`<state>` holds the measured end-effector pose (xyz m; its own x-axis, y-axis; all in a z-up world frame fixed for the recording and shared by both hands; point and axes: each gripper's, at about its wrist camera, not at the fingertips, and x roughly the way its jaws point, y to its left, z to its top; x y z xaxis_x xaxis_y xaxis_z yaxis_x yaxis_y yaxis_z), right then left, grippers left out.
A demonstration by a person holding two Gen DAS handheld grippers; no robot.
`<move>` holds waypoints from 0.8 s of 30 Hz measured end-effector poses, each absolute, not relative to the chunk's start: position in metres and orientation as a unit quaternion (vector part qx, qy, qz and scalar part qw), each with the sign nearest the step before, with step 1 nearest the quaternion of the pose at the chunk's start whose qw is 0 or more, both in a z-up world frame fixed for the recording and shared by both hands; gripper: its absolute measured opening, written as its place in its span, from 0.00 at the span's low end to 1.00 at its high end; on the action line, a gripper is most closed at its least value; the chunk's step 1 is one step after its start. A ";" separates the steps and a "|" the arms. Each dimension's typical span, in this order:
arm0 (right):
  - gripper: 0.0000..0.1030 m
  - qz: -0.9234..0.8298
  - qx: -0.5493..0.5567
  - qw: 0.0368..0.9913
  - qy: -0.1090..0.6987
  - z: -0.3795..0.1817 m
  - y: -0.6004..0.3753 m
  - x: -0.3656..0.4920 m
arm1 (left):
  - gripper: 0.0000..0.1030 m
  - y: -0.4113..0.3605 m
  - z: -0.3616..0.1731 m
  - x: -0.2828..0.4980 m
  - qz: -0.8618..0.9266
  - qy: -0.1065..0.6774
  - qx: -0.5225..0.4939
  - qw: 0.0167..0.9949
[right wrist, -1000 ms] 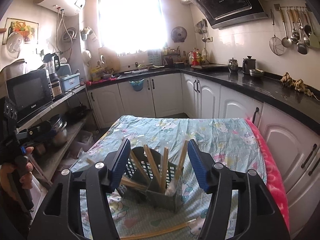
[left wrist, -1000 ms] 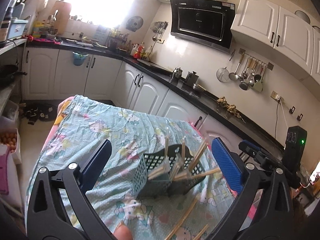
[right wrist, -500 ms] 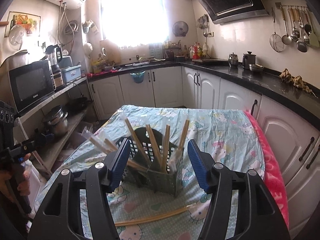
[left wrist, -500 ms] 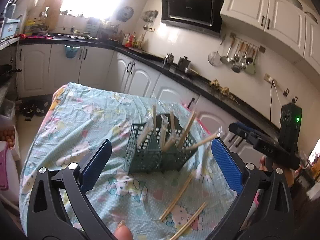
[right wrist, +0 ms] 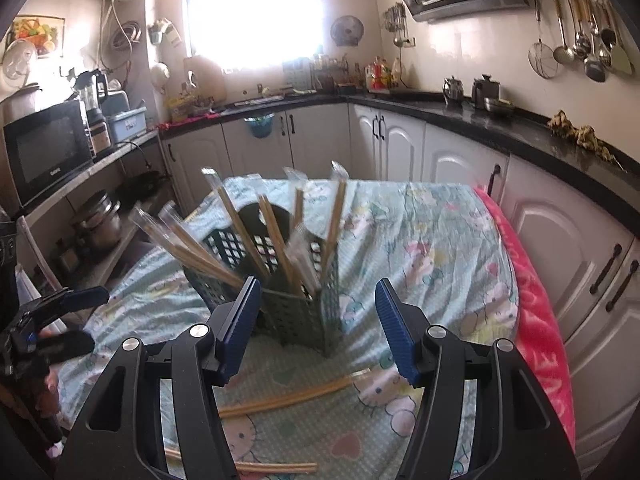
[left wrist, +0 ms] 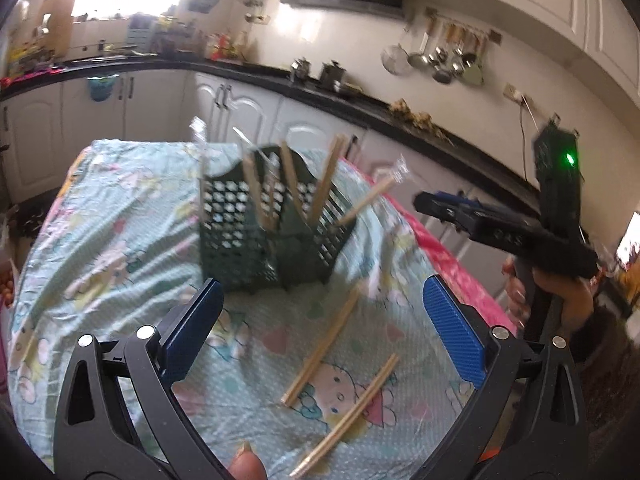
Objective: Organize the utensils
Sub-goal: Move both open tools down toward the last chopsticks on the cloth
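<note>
A dark green lattice utensil basket (left wrist: 272,236) stands on the cloth-covered table and holds several wrapped wooden chopstick pairs (left wrist: 328,178). It also shows in the right wrist view (right wrist: 288,280). Two chopstick pairs lie loose on the cloth, one (left wrist: 324,344) nearer the basket and one (left wrist: 352,412) closer to me. They show in the right wrist view too (right wrist: 296,398). My left gripper (left wrist: 322,330) is open and empty above the loose pairs. My right gripper (right wrist: 316,320) is open and empty, just in front of the basket.
The table wears a pale blue cartoon cloth (left wrist: 120,240) with a pink edge (right wrist: 540,320). White kitchen cabinets (right wrist: 460,168) and a black counter run behind and to the right. A shelf with a microwave (right wrist: 44,152) stands left.
Both grippers have pulled back and lowered, so the basket looks farther and higher. The loose chopstick pairs on the cloth have come into fuller view. Both stay open.
</note>
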<state>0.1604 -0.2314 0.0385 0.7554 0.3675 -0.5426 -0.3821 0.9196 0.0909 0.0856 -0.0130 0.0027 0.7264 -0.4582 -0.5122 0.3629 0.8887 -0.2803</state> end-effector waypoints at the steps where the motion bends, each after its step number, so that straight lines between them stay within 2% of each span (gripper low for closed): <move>1: 0.56 0.199 -0.012 0.935 0.293 0.035 -0.233 0.161 | 0.89 -0.018 -0.001 0.085 -0.227 0.299 -0.076 0.924; 9: 0.55 0.191 -0.009 0.919 0.345 0.000 -0.240 0.173 | 0.88 -0.051 -0.026 0.085 -0.264 0.332 -0.041 0.905; 12: 0.54 0.192 -0.004 0.910 0.368 -0.016 -0.239 0.179 | 0.83 -0.062 -0.036 0.086 -0.279 0.346 -0.032 0.895; 15: 0.47 0.195 -0.006 0.902 0.386 -0.028 -0.236 0.182 | 0.75 -0.074 -0.046 0.087 -0.290 0.361 -0.020 0.886; 20: 0.45 0.196 -0.003 0.890 0.412 -0.046 -0.229 0.188 | 0.61 -0.090 -0.066 0.091 -0.314 0.393 -0.011 0.864; 24: 0.41 0.191 0.004 0.881 0.433 -0.061 -0.228 0.196 | 0.57 -0.102 -0.080 0.095 -0.326 0.414 0.004 0.850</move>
